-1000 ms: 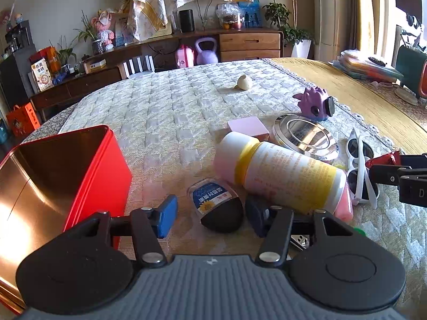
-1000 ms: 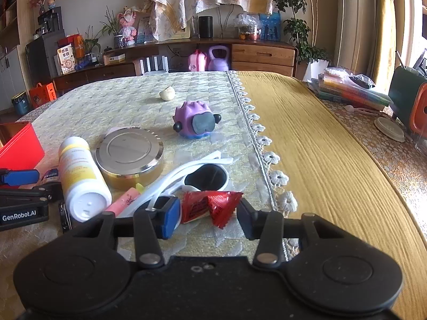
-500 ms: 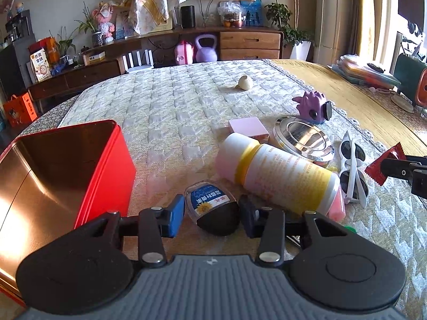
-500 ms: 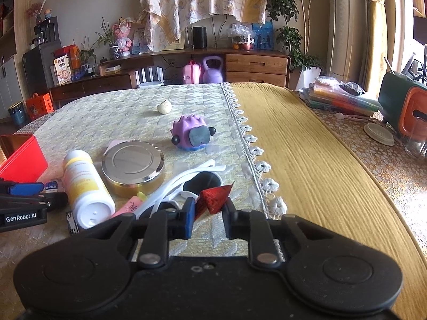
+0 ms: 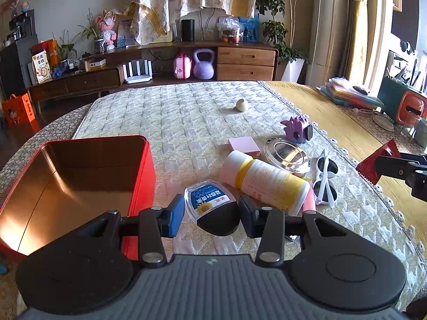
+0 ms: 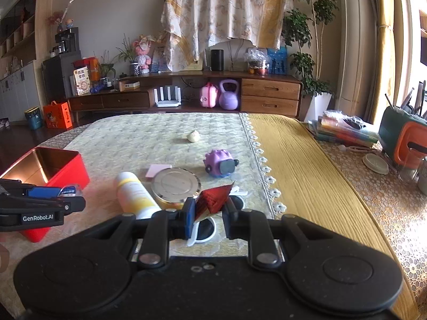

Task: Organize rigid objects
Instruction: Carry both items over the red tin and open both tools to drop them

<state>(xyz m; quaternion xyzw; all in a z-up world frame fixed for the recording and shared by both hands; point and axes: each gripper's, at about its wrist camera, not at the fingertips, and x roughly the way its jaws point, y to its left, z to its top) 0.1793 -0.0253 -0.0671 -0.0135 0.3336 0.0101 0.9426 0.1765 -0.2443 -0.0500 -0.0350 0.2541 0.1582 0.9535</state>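
Now pinched between the 2 pads of the left tool (image 5: 212, 214): a small bottle with a blue sunflower label and black cap (image 5: 212, 206), low and centre in the left wrist view, cap end toward the camera, lifted off the quilted table (image 5: 186, 122). Just left of that tool, filling the lower left of the frame: an open red tin box (image 5: 144, 176), bare copper-coloured inside. Right of the bottle, lying on its side: a white and yellow bottle (image 5: 267, 181), with a round metal tin (image 5: 285, 154), a pink pad (image 5: 244, 144) and white sunglasses (image 5: 325, 178) close around it. Farther up the frame: a purple toy (image 5: 297, 129) and a small pale lump (image 5: 241, 105).

Pressed together on a red foil packet (image 6: 213, 198), the right tool (image 6: 208, 216), at lower centre of the right wrist view; packet upright between the pads, its top corner poking above them, raised over the sunglasses. Same packet at the right edge of the left view, clear of the table.
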